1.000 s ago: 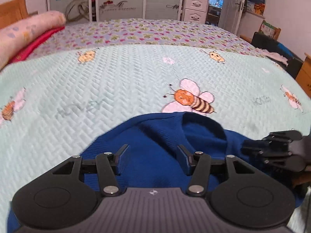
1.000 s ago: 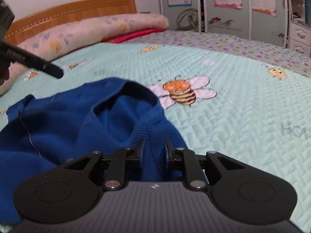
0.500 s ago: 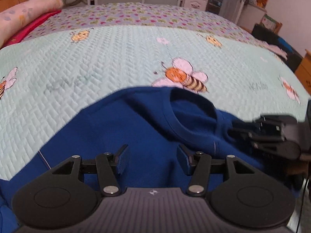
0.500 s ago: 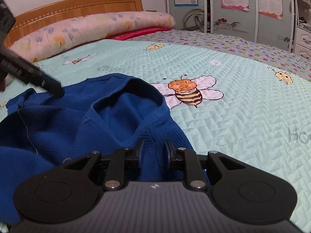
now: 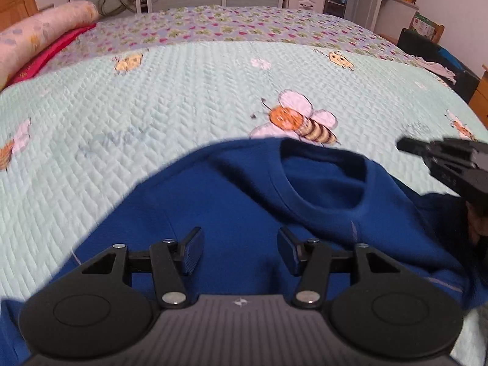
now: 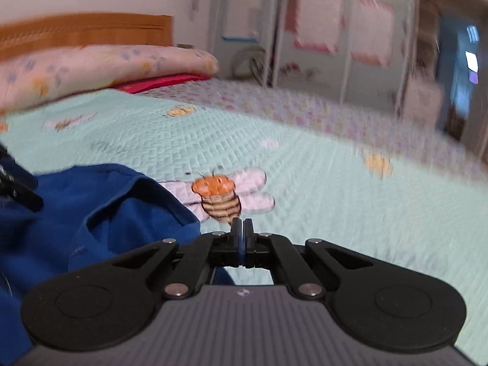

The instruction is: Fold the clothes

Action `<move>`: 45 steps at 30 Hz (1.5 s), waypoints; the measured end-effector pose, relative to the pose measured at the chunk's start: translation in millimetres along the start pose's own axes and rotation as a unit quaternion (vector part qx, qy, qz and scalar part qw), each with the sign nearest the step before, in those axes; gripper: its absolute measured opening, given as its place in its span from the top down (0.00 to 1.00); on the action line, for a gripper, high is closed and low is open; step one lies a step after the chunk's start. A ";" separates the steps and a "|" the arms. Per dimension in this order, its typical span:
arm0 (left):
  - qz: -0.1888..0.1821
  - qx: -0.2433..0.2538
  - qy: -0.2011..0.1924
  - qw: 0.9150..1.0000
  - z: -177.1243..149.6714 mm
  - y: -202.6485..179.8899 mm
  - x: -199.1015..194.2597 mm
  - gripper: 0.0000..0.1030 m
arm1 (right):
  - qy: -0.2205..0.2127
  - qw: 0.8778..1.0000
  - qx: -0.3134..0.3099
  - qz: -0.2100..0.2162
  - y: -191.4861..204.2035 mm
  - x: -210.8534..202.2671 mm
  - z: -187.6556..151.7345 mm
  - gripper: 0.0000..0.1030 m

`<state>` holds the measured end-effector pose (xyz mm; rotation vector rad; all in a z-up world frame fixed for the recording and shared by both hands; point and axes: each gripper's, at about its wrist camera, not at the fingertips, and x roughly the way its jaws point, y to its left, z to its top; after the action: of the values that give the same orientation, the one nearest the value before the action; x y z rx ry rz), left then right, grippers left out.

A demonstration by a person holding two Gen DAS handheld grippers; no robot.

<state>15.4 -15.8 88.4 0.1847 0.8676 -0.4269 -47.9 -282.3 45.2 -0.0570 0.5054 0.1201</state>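
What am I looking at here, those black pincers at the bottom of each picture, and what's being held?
No robot: a person holds a two-finger gripper in each hand, with a fisheye camera on each looking along its fingers. One picture is from the left gripper, open above a blue sweater lying on a bee-print quilt. The other is from the right gripper, jaws shut beside the sweater's edge; whether cloth is pinched is unclear. A pillow lies behind.

Blue sweater (image 5: 238,201) (collar up), rumpled
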 end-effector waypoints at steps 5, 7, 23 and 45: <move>0.023 0.055 -0.024 0.998 24.6 -0.5 23.2 0.46 | 0.003 0.999 0.031 0.035 -3.8 -2.7 -21.9 0.99; 0.020 0.098 -0.030 0.995 30.5 -6.6 33.8 0.46 | -0.004 0.998 0.059 0.037 -7.9 -5.5 -34.8 0.98; -0.034 0.229 -0.015 0.973 56.8 -10.0 92.4 0.46 | -0.011 0.955 0.266 0.131 -59.2 2.2 -78.4 0.85; 0.017 0.066 -0.188 0.980 46.1 -15.7 -34.8 0.96 | -0.012 0.999 0.031 0.019 -9.3 -80.1 -71.3 0.54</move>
<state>21.0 -35.1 144.8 0.2320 0.4633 -0.4706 -150.5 -305.5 22.1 0.0145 0.4858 0.1427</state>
